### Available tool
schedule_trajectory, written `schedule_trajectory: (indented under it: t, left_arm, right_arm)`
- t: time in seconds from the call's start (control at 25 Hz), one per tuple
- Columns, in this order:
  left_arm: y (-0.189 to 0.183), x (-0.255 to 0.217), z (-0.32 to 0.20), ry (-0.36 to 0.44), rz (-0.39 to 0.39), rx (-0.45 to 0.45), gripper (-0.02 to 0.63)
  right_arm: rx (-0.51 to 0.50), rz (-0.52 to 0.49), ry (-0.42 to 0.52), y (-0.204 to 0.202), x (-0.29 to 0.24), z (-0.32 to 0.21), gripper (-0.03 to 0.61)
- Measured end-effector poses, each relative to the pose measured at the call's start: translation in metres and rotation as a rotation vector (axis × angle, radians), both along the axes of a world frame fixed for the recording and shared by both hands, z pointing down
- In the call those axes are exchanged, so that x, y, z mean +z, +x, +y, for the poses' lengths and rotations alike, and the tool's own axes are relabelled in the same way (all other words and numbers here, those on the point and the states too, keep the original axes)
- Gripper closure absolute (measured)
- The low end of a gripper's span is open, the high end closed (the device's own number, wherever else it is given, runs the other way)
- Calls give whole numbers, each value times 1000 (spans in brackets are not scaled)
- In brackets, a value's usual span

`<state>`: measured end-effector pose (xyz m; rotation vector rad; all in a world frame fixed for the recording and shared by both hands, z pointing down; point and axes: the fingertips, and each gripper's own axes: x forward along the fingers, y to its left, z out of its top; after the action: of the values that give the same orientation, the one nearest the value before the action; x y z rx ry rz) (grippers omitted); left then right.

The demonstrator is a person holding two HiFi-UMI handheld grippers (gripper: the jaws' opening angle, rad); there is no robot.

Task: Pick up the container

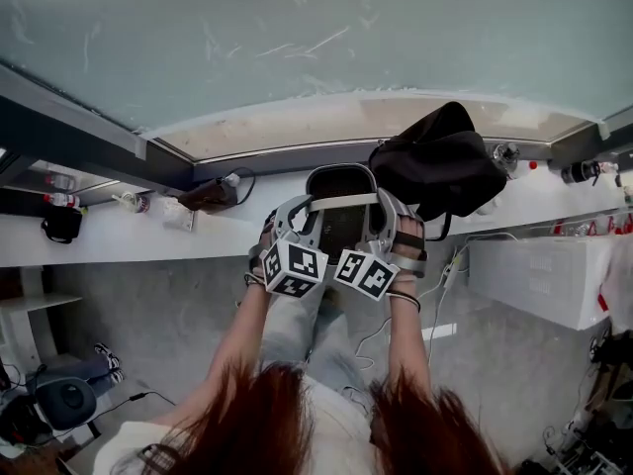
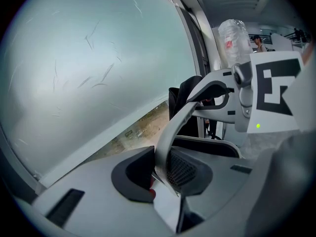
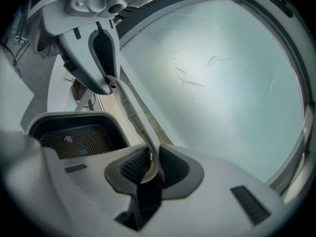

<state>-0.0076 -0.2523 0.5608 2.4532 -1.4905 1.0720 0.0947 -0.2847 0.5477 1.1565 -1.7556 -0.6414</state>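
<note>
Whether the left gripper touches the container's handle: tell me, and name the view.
Touching. The left gripper view shows the left gripper clamped on the container's grey handle, a pad pressed against each side, with no gap.

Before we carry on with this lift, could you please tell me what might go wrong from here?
The left gripper and right gripper pinch only the thin handle, so the container might swing or slip. The black bag looks close beside it and could snag.
</note>
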Motion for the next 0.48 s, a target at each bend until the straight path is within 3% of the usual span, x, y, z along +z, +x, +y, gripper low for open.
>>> schedule_trajectory:
  t: [0.48]
  left_arm:
    - [14,-47,23,64,2,2,533]
  right_arm:
    - [16,-53,45,15,-49,28,502]
